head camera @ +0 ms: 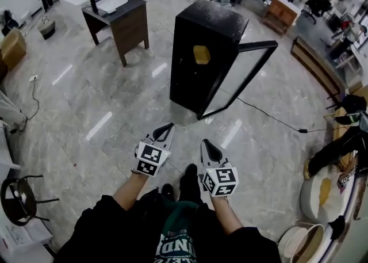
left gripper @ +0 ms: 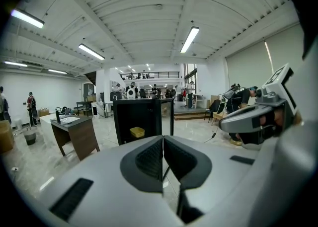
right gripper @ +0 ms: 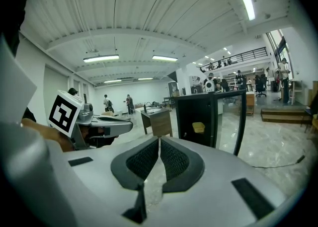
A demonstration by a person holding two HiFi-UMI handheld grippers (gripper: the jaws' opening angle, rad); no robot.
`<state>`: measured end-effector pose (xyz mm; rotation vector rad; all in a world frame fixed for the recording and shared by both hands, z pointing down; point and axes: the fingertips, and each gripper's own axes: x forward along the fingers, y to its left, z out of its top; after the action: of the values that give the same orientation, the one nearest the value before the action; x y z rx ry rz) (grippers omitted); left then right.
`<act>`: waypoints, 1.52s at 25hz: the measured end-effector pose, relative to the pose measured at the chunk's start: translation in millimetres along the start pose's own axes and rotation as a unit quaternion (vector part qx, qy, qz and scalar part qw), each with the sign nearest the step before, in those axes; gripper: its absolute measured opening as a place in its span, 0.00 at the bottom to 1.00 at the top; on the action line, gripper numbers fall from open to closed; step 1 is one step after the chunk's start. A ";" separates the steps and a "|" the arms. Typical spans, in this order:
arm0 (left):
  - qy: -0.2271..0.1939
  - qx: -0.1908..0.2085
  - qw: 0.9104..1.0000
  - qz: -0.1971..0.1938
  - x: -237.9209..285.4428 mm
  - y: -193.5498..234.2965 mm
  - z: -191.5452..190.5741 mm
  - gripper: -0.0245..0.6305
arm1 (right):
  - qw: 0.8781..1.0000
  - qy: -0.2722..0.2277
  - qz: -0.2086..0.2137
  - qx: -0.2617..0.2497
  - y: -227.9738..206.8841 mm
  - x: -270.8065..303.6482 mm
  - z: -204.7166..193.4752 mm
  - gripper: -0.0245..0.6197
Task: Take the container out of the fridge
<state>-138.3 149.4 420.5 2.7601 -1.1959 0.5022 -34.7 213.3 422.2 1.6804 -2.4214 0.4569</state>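
Observation:
A small black fridge point(head camera: 201, 54) stands on the marble floor ahead of me, its glass door point(head camera: 241, 77) swung open to the right. Inside it sits a yellow container point(head camera: 202, 54), also seen as the yellow container point(left gripper: 137, 132) in the left gripper view and the yellow container point(right gripper: 198, 127) in the right gripper view. My left gripper point(head camera: 168, 130) and right gripper point(head camera: 206, 147) are held side by side over the floor, well short of the fridge. Both are shut with nothing between the jaws. The left gripper point(left gripper: 163, 147) and right gripper point(right gripper: 159, 147) each point toward the fridge.
A brown desk point(head camera: 118, 17) with a bottle stands to the fridge's left. A black cable point(head camera: 270, 119) runs across the floor from the fridge to the right. Round bins and clutter point(head camera: 322, 198) line the right edge. People stand far off in the room.

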 end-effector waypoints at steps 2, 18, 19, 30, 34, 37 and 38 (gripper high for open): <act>0.001 -0.001 1.000 0.002 9.2 4.8 3.5 0.06 | 1.000 0.000 0.005 -0.001 -6.0 9.1 5.2 0.09; 0.017 -0.018 1.000 0.011 112.9 26.1 30.2 0.06 | 1.000 0.008 0.028 -0.003 -88.5 76.7 37.3 0.09; 0.018 -0.019 1.000 0.012 118.2 26.1 32.1 0.06 | 1.000 0.008 0.029 -0.002 -93.3 79.1 39.1 0.09; 0.026 -0.032 0.999 0.034 165.3 27.9 46.1 0.06 | 0.999 0.007 0.051 -0.006 -139.2 100.3 51.2 0.09; 0.028 -0.033 0.998 0.045 174.9 25.4 51.6 0.06 | 0.997 -0.001 0.078 -0.009 -151.3 102.3 56.5 0.09; 0.028 -0.036 0.998 0.051 179.0 26.4 54.3 0.06 | 0.996 -0.007 0.091 -0.012 -155.5 104.5 59.0 0.09; 0.027 -0.037 0.998 0.052 181.2 28.3 54.9 0.06 | 0.996 -0.006 0.090 -0.012 -157.6 107.3 59.0 0.09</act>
<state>-28.7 -7.3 427.9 2.6162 -1.3243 0.5283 76.6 47.7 423.8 1.4643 -2.5884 0.4401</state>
